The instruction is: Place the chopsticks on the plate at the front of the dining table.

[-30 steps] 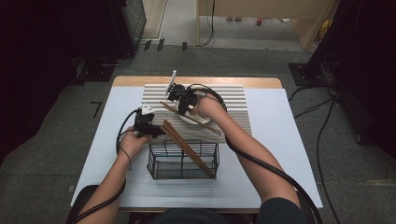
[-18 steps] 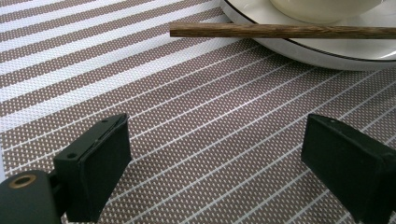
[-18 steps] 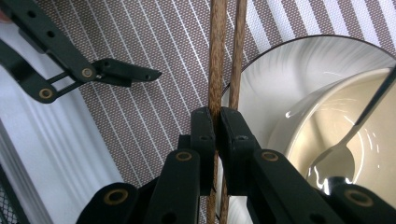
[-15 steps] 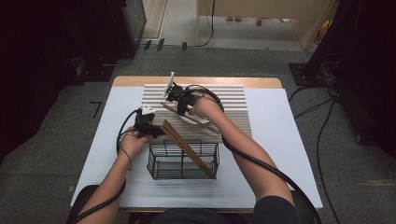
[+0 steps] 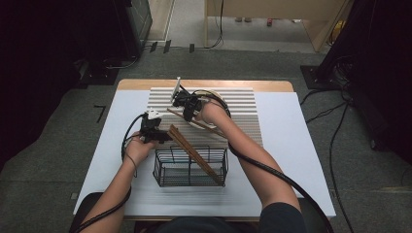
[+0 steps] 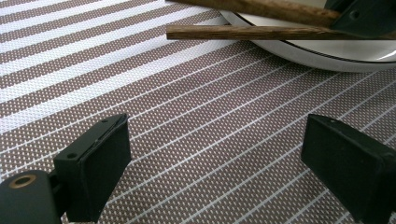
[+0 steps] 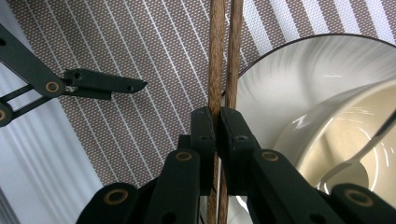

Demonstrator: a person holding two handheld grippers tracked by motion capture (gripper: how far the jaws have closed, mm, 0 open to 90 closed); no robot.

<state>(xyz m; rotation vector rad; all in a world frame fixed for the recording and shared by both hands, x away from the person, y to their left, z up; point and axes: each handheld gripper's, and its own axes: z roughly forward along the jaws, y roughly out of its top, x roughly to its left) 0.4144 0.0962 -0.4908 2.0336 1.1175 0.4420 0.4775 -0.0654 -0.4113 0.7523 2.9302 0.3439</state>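
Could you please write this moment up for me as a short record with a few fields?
Surface: striped placemat on a white table
Right gripper: jaws shut on a pair of wooden chopsticks, at the rim of a white plate
On the plate: a cup with a spoon in it
Left gripper: jaws open over the placemat, nothing between them
Wire basket: more chopsticks lean in it

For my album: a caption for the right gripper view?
Black gripper clamping two brown wooden chopsticks above white plate.
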